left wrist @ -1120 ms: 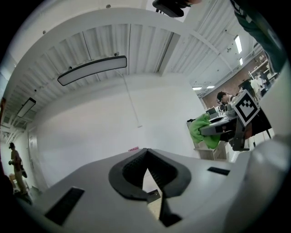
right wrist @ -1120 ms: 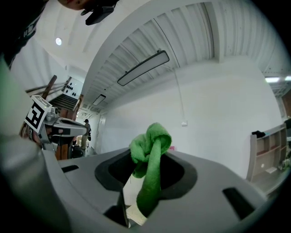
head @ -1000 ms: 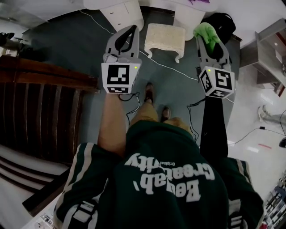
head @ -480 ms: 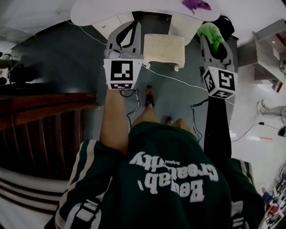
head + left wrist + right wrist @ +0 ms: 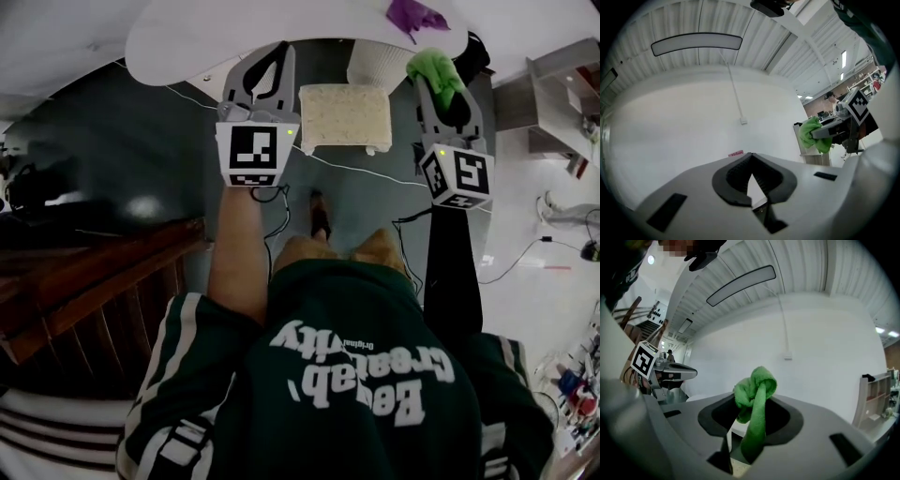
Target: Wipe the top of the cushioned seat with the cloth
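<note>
The seat (image 5: 344, 117) had drawn closer, between the closed, empty left tongs (image 5: 279, 49) and the right tongs (image 5: 433, 86) gripping the cloth (image 5: 435, 64); wiping had not begun.

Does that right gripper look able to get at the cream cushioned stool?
Probably yes: the right gripper, shut on a green cloth, hangs beside the cream cushioned stool; its top is bare.

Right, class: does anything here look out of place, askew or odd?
A thin white cable trails loose across the grey floor just before the cream cushioned stool, near the person's shoe: a likely trip hazard. Nothing looks spilled or damaged.
</note>
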